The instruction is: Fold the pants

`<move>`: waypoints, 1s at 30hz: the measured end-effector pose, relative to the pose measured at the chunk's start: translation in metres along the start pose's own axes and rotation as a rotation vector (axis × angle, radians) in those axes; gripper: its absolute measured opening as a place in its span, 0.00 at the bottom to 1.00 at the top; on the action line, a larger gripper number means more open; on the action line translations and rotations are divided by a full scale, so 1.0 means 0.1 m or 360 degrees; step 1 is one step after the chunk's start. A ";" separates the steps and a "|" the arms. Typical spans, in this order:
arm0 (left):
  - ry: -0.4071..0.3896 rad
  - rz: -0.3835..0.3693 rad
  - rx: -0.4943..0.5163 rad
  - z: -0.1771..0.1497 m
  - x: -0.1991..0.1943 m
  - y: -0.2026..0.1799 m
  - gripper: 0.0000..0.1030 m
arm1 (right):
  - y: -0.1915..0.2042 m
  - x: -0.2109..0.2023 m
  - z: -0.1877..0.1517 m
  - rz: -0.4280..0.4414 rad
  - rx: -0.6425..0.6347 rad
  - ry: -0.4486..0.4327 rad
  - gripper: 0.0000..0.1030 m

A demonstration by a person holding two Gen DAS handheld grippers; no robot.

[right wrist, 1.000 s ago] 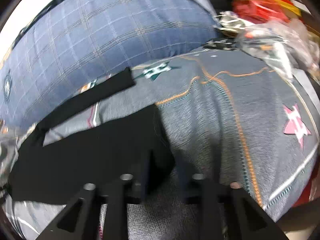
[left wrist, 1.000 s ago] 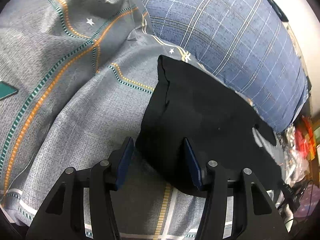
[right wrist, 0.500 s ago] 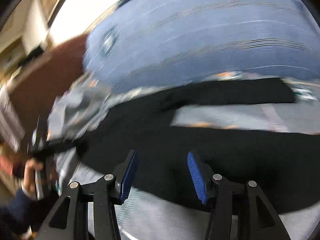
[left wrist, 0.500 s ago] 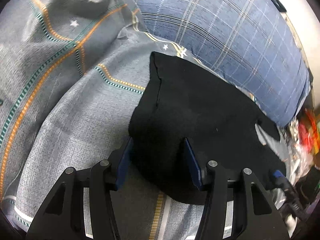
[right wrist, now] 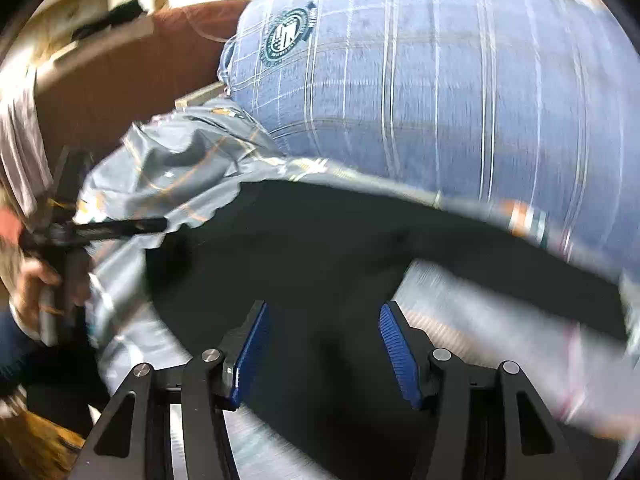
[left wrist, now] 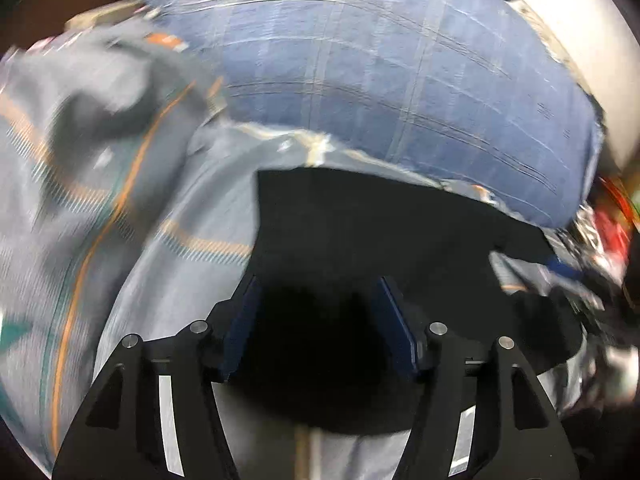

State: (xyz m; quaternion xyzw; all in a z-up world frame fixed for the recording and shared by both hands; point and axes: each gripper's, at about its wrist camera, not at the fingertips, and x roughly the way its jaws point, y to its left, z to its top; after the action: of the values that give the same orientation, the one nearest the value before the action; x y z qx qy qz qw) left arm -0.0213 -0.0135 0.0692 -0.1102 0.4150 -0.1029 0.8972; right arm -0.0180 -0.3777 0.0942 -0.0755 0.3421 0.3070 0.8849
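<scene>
Fingers [left wrist: 244, 320] of both grippers spread over black pants [left wrist: 360, 232].

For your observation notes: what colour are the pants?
Black pants, clearest in the right wrist view.

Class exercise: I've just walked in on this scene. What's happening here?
A person holding two-finger tongs in each hand is folding black fabric pants laid out on a grey patterned bedsheet beside a blue checked pillow. Both the left tongs and right tongs are open over the pants, gripping nothing yet.
</scene>
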 end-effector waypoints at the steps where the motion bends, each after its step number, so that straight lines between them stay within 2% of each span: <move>1: 0.0026 -0.0046 0.0064 0.10 0.06 -0.06 0.59 | -0.06 0.03 0.12 -0.0018 -0.0048 0.0016 0.53; 3: 0.0061 -0.0101 0.0213 0.29 0.22 -0.18 0.59 | -0.24 0.20 0.34 -0.0034 -0.0125 0.0084 0.54; 7: 0.0127 -0.0138 0.0492 0.60 0.59 -0.36 0.59 | -0.58 0.55 0.64 -0.0052 -0.0212 0.0212 0.56; 9: 0.0179 -0.0132 0.0583 0.74 0.77 -0.39 0.59 | -0.75 0.72 0.75 -0.0057 -0.0260 0.0258 0.57; 12: 0.0239 -0.0065 0.0724 0.94 1.10 -0.39 0.59 | -0.90 0.91 0.80 -0.0031 -0.0331 0.0310 0.64; 14: 0.0260 -0.0045 0.0773 0.98 1.24 -0.38 0.59 | -0.97 1.02 0.82 -0.0012 -0.0382 0.0350 0.65; 19: 0.0423 -0.0042 0.0868 1.05 1.71 -0.36 0.59 | -1.17 1.26 0.84 0.0015 -0.0475 0.0446 0.68; 23: 0.0430 -0.0090 0.0948 1.07 1.81 -0.41 0.72 | -1.28 1.45 0.81 0.0058 -0.0512 0.0538 0.69; 26: 0.0429 -0.0122 0.0980 1.09 1.85 -0.43 0.76 | -1.39 1.51 0.82 0.0159 -0.0425 0.0546 0.69; 27: 0.0432 -0.0131 0.0988 1.10 1.85 -0.44 0.76 | -1.42 1.53 0.82 0.0198 -0.0396 0.0543 0.67; 28: 0.0436 -0.0125 0.0991 1.10 1.86 -0.45 0.77 | -1.43 1.53 0.81 0.0227 -0.0381 0.0526 0.57; 29: 0.0443 -0.0119 0.0993 1.11 1.84 -0.47 0.70 | -1.42 1.51 0.80 0.0246 -0.0376 0.0511 0.46; 30: 0.0449 -0.0153 0.0997 1.11 1.81 -0.50 0.60 | -1.37 1.48 0.79 0.0240 -0.0395 0.0496 0.41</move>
State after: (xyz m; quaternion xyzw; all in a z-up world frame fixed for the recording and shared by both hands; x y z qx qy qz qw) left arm 0.1738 -0.0982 0.0230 0.1663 0.4776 -0.2817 0.8154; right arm 0.1937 -0.3876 0.0465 -0.2046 0.4390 0.3969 0.7797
